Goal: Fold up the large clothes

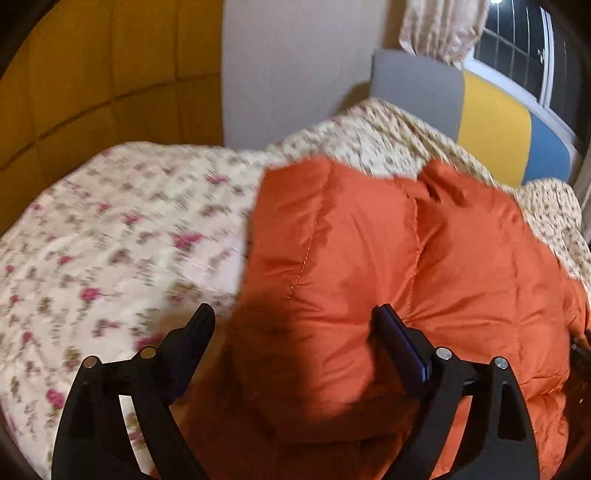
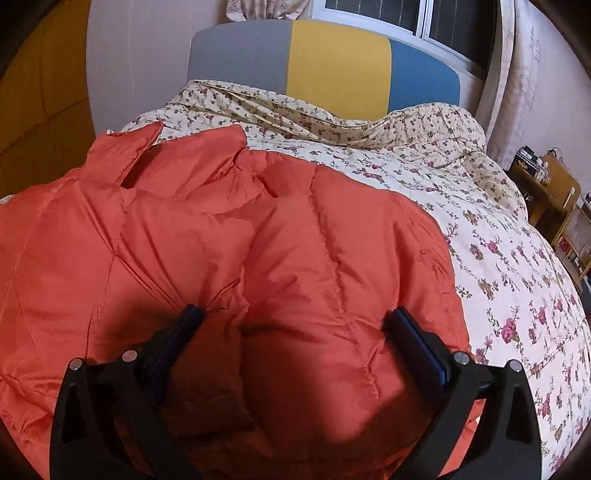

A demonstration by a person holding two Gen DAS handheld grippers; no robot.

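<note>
**Both grippers hung open over the orange jacket on the bed**

The left gripper [image 1: 293, 317] had its fingers [image 1: 400, 343] spread wide, gripping nothing. They stood over the left edge of a puffy orange jacket [image 1: 388, 258]: one finger was above the flowered bedspread [image 1: 110, 229], the other above the orange cloth. That view was blurred, so I could not tell whether the tips touched the fabric.

The right gripper [image 2: 295, 321] was just as wide, its fingers [image 2: 417, 343] either side of a quilted bulge near the jacket's [image 2: 258, 240] middle, not pinching it. The tips looked close to the cloth or resting on it; which, I could not tell.

The jacket lay spread on the bed, collar [image 2: 207, 155] toward the headboard [image 2: 332, 62], which had grey, yellow and blue panels. The bedspread [image 2: 517, 277] showed bare to the right of the jacket and was rumpled up by the headboard. A window [image 2: 388, 14] sat behind it, and a cluttered wooden shelf [image 2: 554, 199] stood beside the bed at the far right.
</note>
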